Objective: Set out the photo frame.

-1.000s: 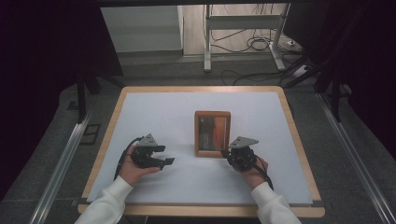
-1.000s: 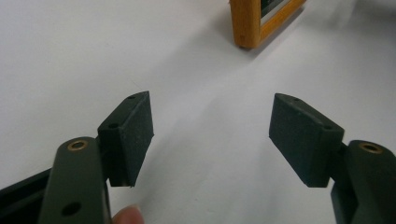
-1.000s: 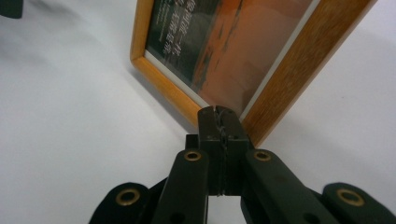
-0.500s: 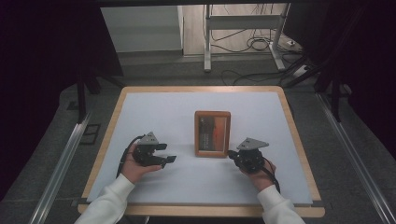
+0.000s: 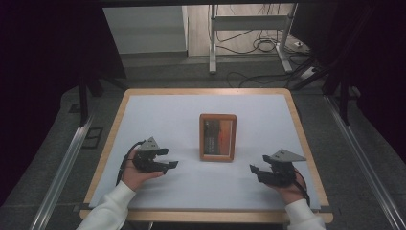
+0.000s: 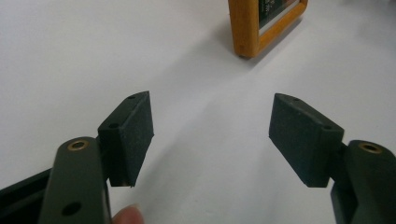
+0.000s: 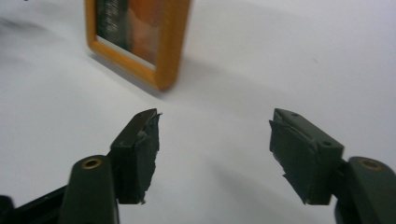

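Both tongs stand released: the right gripper, at about five o'clock on the table, has just been opening its jaws, with nothing between them, and the left gripper at about seven o'clock gapes wide over bare white surface. Largest is the wood-rimmed white table. At its centre lies the wooden picture frame, flat and apart from both grippers. A fingertip shows by the left gripper's jaw.

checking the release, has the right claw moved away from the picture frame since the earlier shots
Yes. The right claw, jaws just opened and empty, has drawn right and nearer the person, clear of the picture frame.
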A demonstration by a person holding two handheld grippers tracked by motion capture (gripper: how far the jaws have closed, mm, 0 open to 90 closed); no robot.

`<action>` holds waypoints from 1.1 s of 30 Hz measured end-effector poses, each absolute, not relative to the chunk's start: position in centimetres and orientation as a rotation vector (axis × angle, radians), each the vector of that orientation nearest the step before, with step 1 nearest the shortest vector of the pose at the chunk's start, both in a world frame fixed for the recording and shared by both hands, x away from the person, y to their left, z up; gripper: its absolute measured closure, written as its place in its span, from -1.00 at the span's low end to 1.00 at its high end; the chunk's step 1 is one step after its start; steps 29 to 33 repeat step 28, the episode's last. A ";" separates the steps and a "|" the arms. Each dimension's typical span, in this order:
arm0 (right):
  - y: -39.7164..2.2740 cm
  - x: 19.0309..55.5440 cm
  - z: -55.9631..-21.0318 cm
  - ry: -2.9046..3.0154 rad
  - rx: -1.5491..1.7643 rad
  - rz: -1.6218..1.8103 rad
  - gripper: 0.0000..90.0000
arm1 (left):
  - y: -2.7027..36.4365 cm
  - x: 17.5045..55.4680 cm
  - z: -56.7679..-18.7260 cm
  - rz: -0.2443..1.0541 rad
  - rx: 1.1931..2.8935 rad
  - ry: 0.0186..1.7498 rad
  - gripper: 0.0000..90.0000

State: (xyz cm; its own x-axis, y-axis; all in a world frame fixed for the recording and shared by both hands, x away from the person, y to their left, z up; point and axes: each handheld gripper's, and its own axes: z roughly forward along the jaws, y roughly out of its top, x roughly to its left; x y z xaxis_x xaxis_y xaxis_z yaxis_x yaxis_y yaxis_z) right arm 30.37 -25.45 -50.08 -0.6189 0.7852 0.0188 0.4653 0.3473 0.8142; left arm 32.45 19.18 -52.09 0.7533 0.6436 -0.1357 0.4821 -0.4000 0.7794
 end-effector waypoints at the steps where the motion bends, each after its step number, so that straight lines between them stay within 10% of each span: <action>1: -26.1 30.2 -50.2 2.234 1.115 1.168 -0.30 | 19.2 32.4 -52.1 0.232 2.070 0.848 -0.33; 33: -29.3 29.4 -51.3 2.165 1.197 1.150 -0.39 | 19.0 32.5 -52.4 0.238 2.087 0.850 -0.33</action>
